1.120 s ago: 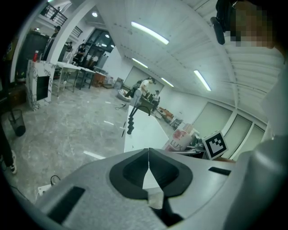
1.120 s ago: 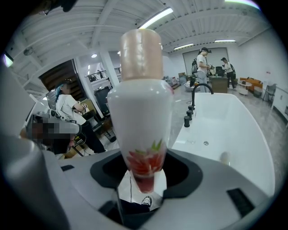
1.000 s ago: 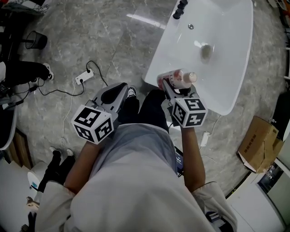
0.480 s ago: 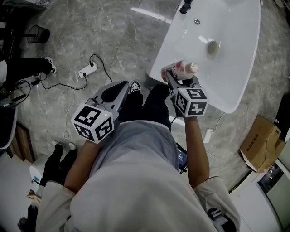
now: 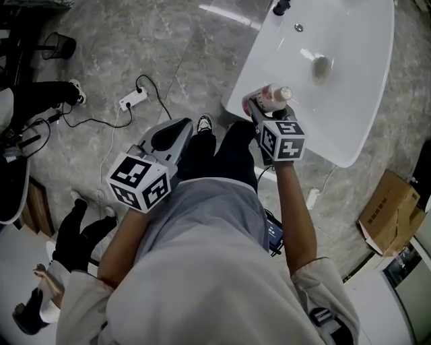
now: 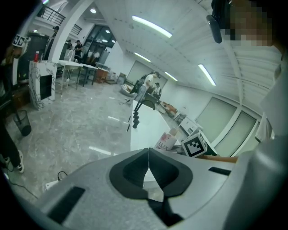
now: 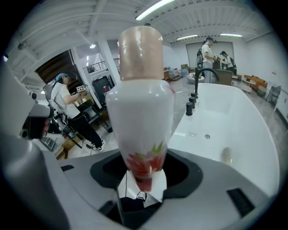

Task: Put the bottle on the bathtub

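My right gripper (image 5: 269,113) is shut on a white bottle (image 5: 271,99) with a beige cap and a red flower print. It holds the bottle on its side over the near rim of the white bathtub (image 5: 350,101). In the right gripper view the bottle (image 7: 141,103) fills the middle, cap pointing away, with the bathtub (image 7: 234,121) behind it at the right. My left gripper (image 5: 168,138) hangs over the person's legs, left of the tub, jaws closed with nothing between them. In the left gripper view the bottle (image 6: 167,140) and the bathtub (image 6: 141,132) lie ahead.
A black tap (image 5: 281,7) stands at the tub's far end and a drain (image 5: 322,65) sits in its basin. A power strip with cables (image 5: 131,101) lies on the marble floor at left. A cardboard box (image 5: 384,212) is at right. People stand around (image 7: 67,112).
The right gripper has carried the bottle a little farther forward toward the tub's rim. The left gripper has stayed about where it was.
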Action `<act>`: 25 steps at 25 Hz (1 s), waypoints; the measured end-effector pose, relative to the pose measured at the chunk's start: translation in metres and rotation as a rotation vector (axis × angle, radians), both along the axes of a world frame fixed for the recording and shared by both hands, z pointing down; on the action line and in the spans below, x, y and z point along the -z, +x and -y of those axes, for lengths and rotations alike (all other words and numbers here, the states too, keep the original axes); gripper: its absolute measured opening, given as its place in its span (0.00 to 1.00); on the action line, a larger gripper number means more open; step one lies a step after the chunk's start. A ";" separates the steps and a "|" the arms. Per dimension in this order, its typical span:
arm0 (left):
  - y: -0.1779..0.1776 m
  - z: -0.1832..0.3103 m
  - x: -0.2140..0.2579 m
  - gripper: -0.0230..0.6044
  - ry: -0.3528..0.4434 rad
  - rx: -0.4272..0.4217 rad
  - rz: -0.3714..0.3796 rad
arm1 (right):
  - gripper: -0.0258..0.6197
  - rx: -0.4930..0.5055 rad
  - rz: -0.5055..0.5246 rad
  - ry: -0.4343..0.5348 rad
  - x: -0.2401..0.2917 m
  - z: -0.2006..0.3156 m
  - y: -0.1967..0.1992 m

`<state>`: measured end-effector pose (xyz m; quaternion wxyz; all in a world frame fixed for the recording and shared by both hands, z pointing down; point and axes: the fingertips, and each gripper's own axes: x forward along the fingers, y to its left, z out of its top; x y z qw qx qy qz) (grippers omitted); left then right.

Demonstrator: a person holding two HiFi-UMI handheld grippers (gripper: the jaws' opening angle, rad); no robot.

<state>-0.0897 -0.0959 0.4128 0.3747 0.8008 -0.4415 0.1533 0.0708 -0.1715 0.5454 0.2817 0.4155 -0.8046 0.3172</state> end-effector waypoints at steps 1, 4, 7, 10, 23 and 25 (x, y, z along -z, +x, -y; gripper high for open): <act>-0.001 0.000 0.000 0.05 -0.002 0.002 0.001 | 0.39 0.007 -0.010 -0.002 -0.004 0.001 -0.001; -0.002 0.000 -0.002 0.05 -0.010 0.001 0.003 | 0.39 0.020 -0.032 -0.008 -0.014 0.005 -0.004; -0.005 -0.002 -0.005 0.05 -0.018 0.001 0.006 | 0.39 0.027 -0.049 -0.013 -0.025 0.009 -0.006; -0.009 -0.001 -0.009 0.05 -0.027 0.006 0.012 | 0.39 0.029 -0.065 -0.020 -0.037 0.013 -0.007; -0.027 0.010 -0.019 0.05 -0.059 0.046 0.035 | 0.39 0.022 -0.121 -0.032 -0.080 0.033 -0.010; -0.027 0.008 -0.020 0.05 -0.065 0.047 0.036 | 0.39 0.008 -0.116 -0.036 -0.085 0.034 -0.010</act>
